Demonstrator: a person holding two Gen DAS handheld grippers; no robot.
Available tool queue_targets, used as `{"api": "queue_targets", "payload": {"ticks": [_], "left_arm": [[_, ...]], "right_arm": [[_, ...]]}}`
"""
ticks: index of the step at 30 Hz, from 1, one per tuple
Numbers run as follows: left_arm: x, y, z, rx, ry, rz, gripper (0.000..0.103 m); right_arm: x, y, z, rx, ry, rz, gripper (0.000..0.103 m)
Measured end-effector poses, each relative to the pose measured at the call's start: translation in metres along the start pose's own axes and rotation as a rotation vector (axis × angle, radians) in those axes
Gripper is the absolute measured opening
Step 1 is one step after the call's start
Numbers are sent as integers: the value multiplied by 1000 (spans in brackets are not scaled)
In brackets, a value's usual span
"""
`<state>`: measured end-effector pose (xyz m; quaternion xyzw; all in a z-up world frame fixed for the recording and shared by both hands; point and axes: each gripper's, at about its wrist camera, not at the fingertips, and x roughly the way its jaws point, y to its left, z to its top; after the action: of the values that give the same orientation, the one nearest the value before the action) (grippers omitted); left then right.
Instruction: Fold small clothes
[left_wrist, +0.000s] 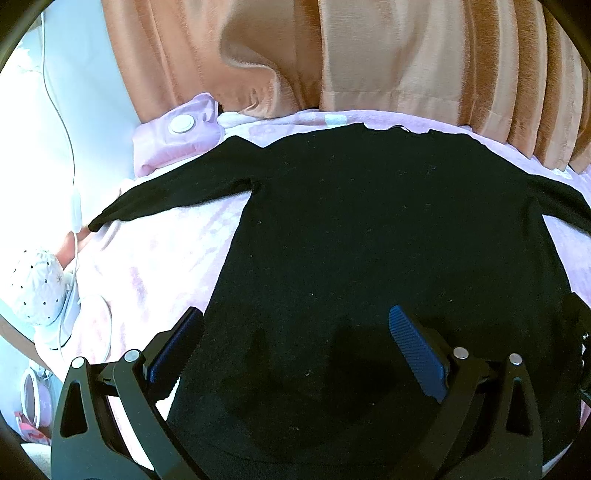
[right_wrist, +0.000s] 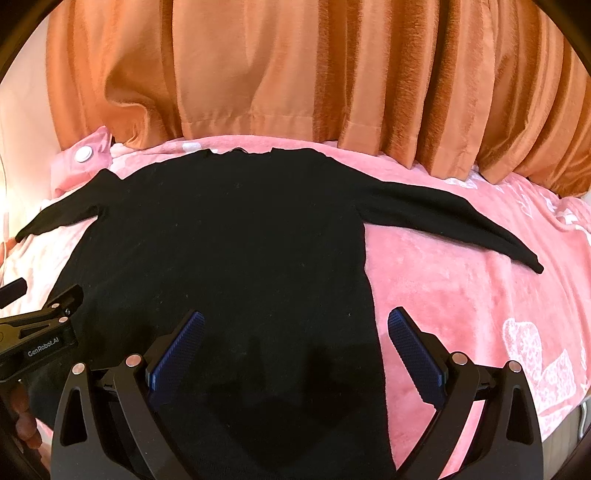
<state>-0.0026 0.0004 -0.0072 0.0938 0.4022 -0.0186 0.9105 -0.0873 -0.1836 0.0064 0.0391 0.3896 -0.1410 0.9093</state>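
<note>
A small black long-sleeved top lies flat and spread out on a pink blanket, neckline away from me, both sleeves stretched out sideways. It also shows in the right wrist view, with its right sleeve lying out on the blanket. My left gripper is open and empty above the top's lower left part. My right gripper is open and empty above the top's lower right edge. The left gripper also shows at the left of the right wrist view.
Orange curtains hang behind the bed. A pink pillow with a white button lies at the back left. A white cable, a white dotted object and a pink-rimmed round thing sit at the left.
</note>
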Motion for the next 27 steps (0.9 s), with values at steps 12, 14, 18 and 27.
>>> {"api": "queue_targets", "payload": {"ticks": [12, 14, 18, 27], "left_arm": [[0, 0, 0, 4, 0, 3, 98], [0, 0, 0, 2, 0, 4, 98], [1, -1, 0, 2, 0, 6, 98], [3, -1, 0, 5, 4, 6, 98]], "right_arm": [[0, 1, 0, -2, 2, 0, 98], [0, 1, 0, -3, 0, -1, 98], [1, 1, 0, -2, 4, -1, 98], [1, 0, 1, 3, 11, 5, 98]]}}
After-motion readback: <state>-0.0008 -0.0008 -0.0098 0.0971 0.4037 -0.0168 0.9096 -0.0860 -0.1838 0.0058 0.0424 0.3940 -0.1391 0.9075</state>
